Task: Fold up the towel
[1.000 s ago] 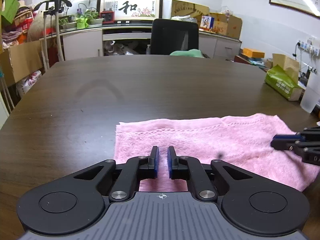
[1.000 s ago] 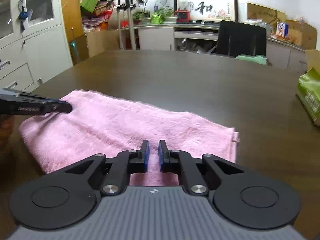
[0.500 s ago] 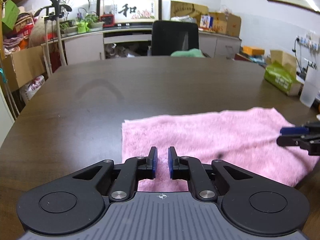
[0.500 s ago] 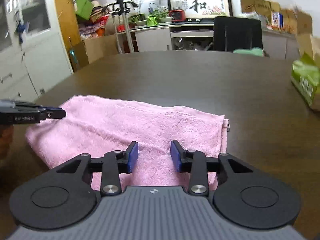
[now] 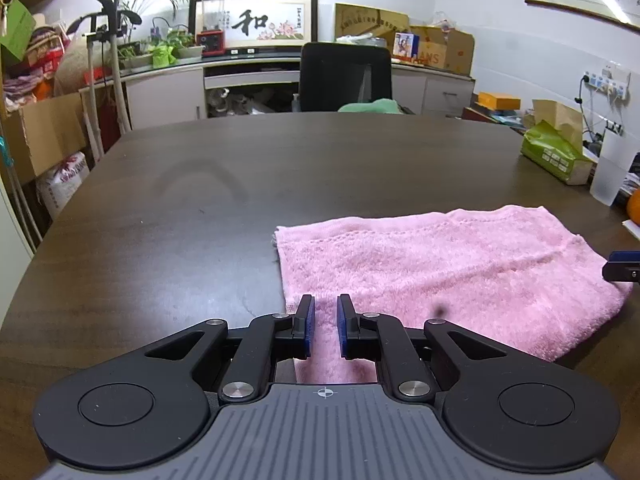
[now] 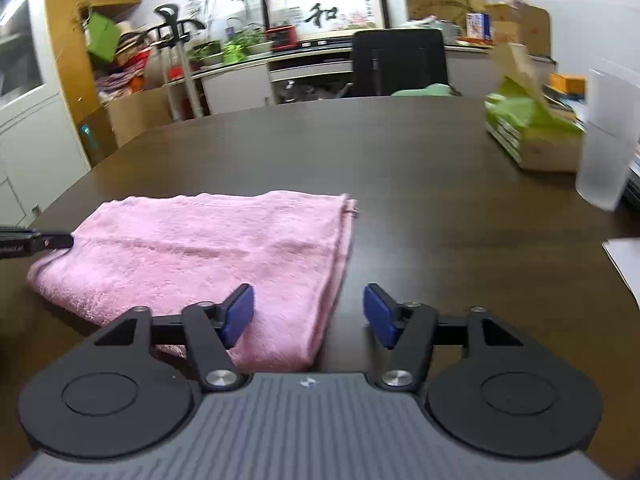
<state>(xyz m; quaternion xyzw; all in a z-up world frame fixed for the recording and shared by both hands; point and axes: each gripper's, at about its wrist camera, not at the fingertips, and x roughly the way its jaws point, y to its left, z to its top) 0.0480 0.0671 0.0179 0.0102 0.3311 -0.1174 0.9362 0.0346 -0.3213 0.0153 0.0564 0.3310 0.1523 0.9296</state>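
A: Since the pink towel (image 6: 208, 256) already lies doubled on the dark table (image 6: 440, 208), layered edges showing at its right end, one fold looks done.

B: Grippers?

A: Right gripper (image 6: 308, 316) has just been opening; jaws wide over the near right corner, pads off the cloth. Left gripper (image 5: 324, 328) nearly closed; whether it pinches the near left edge, I cannot tell.

B: Remaining?

A: Probably another fold.

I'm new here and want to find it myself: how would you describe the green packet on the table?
Start at the big dark wooden table and follow its right-hand edge past the pink towel. There lies the green packet, low and printed, torn open on top, beside a tall frosted plastic cup. It is the only green thing on the table.
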